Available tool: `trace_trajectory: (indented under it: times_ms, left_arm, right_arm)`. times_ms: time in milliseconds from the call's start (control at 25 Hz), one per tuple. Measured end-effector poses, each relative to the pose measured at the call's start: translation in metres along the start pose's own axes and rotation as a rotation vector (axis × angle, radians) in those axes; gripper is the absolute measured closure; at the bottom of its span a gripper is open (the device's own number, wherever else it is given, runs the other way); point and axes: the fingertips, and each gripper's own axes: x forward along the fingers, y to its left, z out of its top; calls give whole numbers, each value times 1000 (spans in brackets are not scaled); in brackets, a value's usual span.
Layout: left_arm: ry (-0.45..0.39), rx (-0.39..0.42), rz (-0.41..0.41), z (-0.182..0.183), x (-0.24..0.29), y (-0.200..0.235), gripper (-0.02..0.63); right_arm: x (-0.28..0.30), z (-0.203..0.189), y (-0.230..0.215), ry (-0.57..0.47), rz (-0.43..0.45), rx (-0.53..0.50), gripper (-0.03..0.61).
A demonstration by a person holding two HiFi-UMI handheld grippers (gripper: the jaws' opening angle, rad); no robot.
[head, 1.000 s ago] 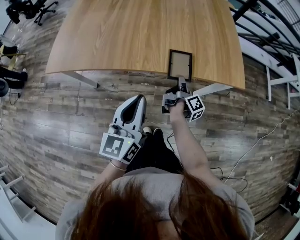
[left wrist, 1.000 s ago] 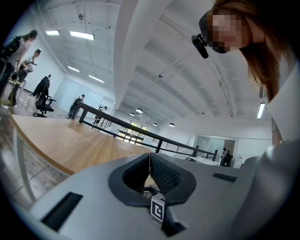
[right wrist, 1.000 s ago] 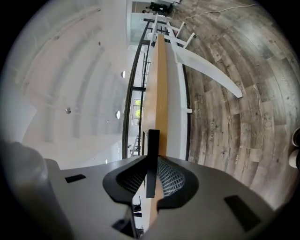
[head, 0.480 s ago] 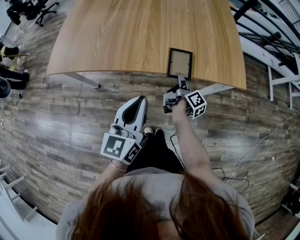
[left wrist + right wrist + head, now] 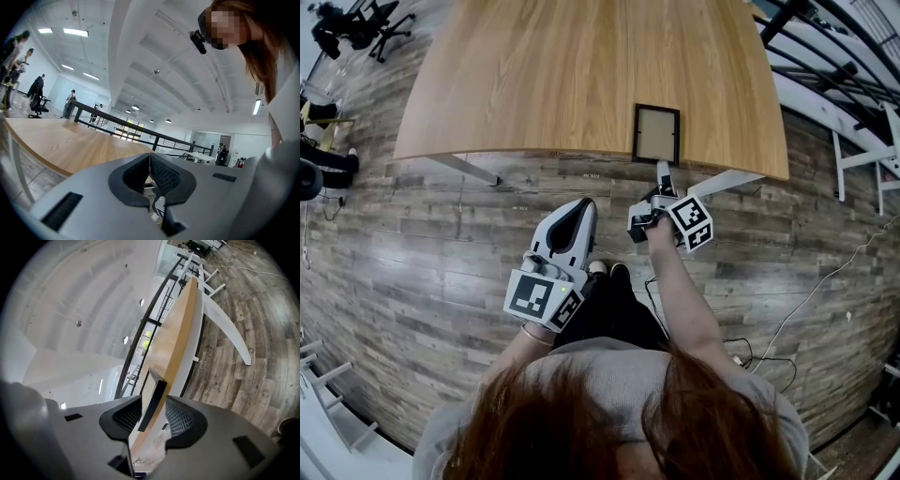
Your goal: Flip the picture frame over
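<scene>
While its jaws are opening, the right gripper (image 5: pixel 663 171) is set around the black picture frame's (image 5: pixel 657 134) near edge, ungripped.
The frame is laid flat by the wooden table's (image 5: pixel 562 75) front edge; the left gripper (image 5: pixel 577 206) is clenched on nothing.

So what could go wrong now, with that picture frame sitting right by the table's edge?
The picture frame lies at the near edge of the table, so a nudge might tip it onto the floor. The right gripper is opening with the frame's edge between its jaws; pulling back crookedly could snag and drag it.
</scene>
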Motion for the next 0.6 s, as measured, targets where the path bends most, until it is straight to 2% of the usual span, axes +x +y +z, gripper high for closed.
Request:
trace_trajectory:
  times_ms: [120,320,440,600]
  left_arm:
    - [1,3,-7,-1,0,-1,604]
    - [-15,27,-42,6,0,-9,604]
    - [-18,24,-62,8,1,-15,606]
    - [-47,36,-126,14,14,-28,604]
  right_arm:
    - [-11,5,9,-10,21,-37,436]
    - [-39,18,25,-60,25,-26,436]
    - [-85,42,67,-160,94,-200,437]
    - [-131,64,162,-226,329,-521,439]
